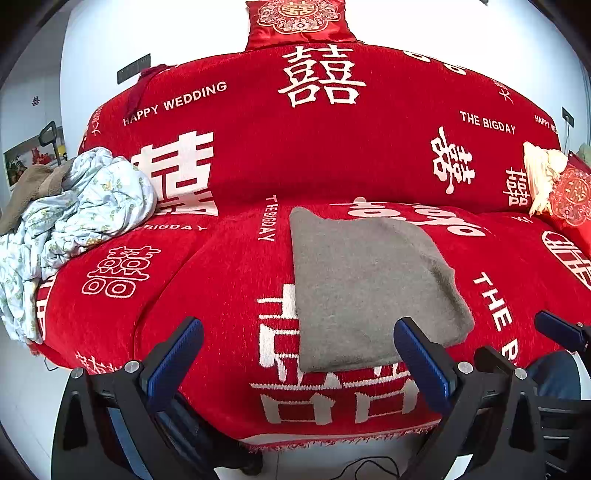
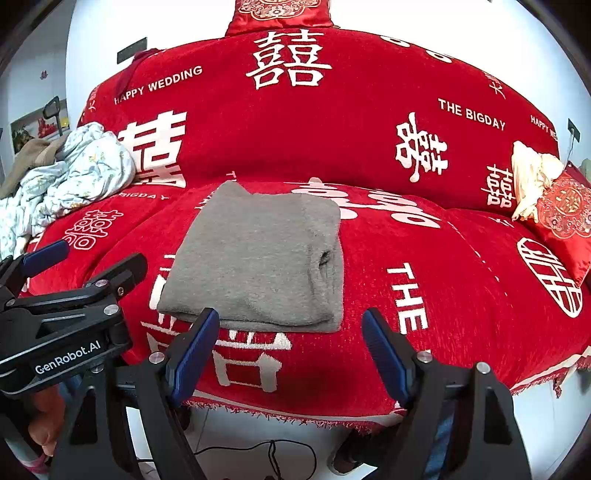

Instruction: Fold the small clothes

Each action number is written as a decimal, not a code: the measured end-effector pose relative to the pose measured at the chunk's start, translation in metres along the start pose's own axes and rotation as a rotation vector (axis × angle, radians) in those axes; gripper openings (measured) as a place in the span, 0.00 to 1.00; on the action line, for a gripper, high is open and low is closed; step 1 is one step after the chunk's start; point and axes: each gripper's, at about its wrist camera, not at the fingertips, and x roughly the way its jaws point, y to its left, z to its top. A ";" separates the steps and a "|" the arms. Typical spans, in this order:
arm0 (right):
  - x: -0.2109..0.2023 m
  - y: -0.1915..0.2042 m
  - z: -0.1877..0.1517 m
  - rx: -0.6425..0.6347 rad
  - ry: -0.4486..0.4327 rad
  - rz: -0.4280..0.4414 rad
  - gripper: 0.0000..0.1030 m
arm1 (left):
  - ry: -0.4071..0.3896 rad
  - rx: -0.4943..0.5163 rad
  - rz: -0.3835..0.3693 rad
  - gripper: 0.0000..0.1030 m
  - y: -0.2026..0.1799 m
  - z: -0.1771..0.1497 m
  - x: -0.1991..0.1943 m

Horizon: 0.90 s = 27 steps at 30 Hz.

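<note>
A grey knitted garment lies folded into a flat rectangle on the red sofa seat; it also shows in the right wrist view. My left gripper is open and empty, held in front of the garment's near edge, apart from it. My right gripper is open and empty, just in front of the garment's near edge. The left gripper's body shows at the left of the right wrist view. One finger of the right gripper shows at the right edge of the left wrist view.
A crumpled pale blue floral cloth and a brown cloth are piled on the sofa's left end. A cream cloth and a red embroidered cushion sit at the right end. Another red cushion tops the backrest. A cable lies on the floor.
</note>
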 end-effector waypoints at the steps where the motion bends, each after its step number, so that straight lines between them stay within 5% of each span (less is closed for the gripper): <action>1: 0.000 0.000 -0.001 -0.002 0.001 0.000 0.80 | 0.000 0.000 0.000 1.00 0.000 0.000 0.000; 27: 0.010 -0.011 -0.006 0.029 0.015 0.039 0.80 | 0.017 0.047 0.029 1.00 -0.012 0.001 0.004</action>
